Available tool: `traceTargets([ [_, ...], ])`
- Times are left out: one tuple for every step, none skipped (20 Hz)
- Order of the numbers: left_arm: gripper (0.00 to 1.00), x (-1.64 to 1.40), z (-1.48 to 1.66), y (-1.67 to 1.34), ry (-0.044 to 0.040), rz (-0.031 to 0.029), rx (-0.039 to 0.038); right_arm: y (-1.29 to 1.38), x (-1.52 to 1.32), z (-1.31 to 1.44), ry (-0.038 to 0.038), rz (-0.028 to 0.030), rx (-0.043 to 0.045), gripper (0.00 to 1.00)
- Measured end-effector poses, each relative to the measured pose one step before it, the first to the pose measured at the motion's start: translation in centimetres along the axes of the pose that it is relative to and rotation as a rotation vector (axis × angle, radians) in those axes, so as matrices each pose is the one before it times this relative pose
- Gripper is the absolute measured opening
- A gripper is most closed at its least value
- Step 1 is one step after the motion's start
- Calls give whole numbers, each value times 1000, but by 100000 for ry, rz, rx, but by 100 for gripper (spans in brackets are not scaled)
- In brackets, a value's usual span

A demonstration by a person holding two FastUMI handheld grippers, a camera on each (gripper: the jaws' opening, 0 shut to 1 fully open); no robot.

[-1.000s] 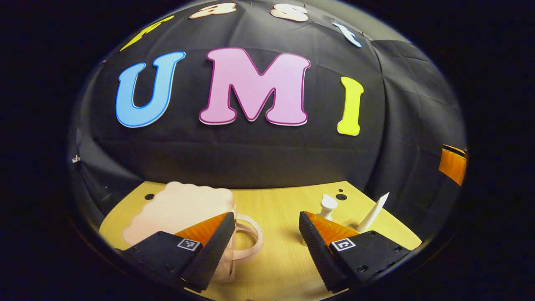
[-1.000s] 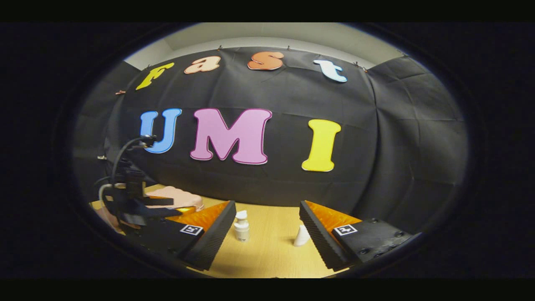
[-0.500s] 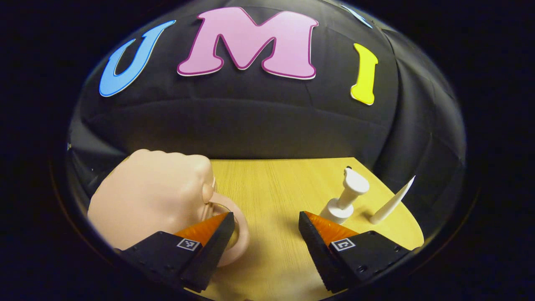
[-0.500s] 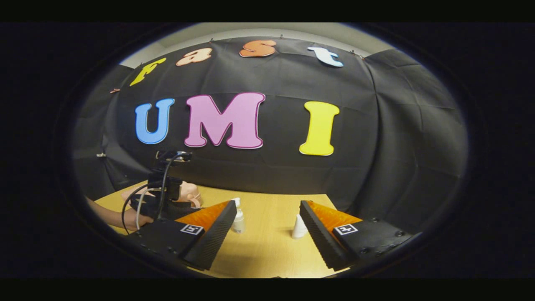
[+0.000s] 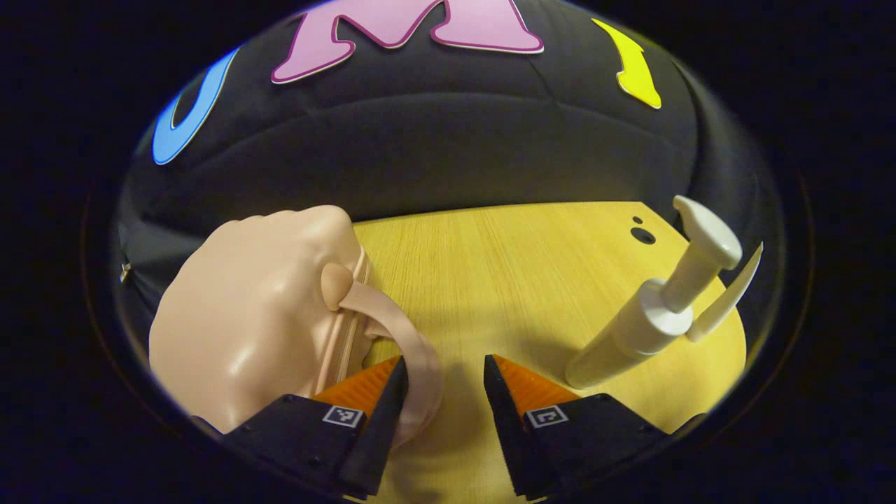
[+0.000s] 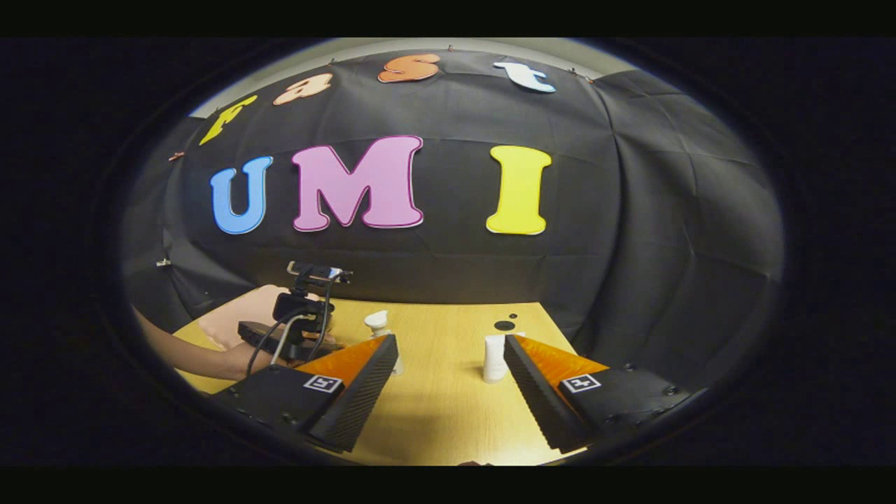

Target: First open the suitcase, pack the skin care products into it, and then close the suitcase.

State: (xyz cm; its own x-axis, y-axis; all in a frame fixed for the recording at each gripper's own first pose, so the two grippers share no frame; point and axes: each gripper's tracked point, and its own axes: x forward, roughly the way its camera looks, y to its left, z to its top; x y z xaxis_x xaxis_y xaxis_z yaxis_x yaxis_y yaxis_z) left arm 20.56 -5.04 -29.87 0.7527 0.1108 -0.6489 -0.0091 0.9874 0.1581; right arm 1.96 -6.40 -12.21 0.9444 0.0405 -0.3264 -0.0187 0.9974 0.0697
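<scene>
Wooden table [image 5: 504, 280] holds the shut pink suitcase [image 5: 259, 315] at left, pump bottle [image 5: 651, 315] right. Left gripper [image 5: 439, 392], jaws apart, straddles the handle [image 5: 413, 350]; opening looks next. Right gripper [image 6: 448, 392] waits, jaws apart.

Recording booth, probably lab: black cloth wall [image 6: 630, 231], bare wooden table [image 6: 448, 413].

No readable text on products or suitcase.
</scene>
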Motion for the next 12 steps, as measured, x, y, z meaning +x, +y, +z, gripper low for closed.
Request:
traceTargets([
  [53, 485, -355, 422, 2427, 478, -1418, -8, -81, -124, 412, -122, 351, 97],
  [45, -446, 283, -49, 98, -831, -1191, -22, -117, -260, 488, -43, 267, 97],
  [29, -87, 231, -68, 331, -1090, -1626, 25, -141, -106, 320, -92, 158, 97],
  [24, -367, 281, -328, 362, -1907, -1529, 5, -104, -63, 177, -274, 15, 97],
  [21, -493, 539, -129, -579, -1217, -944, 98, -20, 10, -170, -122, -338, 97],
  [20, -625, 600, -349, -809, -2075, -656, 198, -144, 161, -309, -18, -262, 97],
  [18, -805, 784, -126, -1418, -1869, -386, 93, -54, 246, -436, -300, -98, 97],
  [18, -937, 961, 25, -1408, -1528, -1205, 112, -153, 388, -823, -306, 344, 98],
  [17, -1048, 909, 93, -408, -1460, -1641, 284, -58, 384, -1138, -31, 375, 98],
  [17, -1366, 744, -44, -296, -1877, -2348, 425, -117, 220, -666, 153, -202, 97],
  [17, -1300, 1090, 22, -761, -2733, -2807, 408, -56, 190, -146, 83, -644, 97],
  [16, -1394, 1130, 176, -753, -1382, -1856, 448, -49, 309, -654, 135, -682, 97],
])
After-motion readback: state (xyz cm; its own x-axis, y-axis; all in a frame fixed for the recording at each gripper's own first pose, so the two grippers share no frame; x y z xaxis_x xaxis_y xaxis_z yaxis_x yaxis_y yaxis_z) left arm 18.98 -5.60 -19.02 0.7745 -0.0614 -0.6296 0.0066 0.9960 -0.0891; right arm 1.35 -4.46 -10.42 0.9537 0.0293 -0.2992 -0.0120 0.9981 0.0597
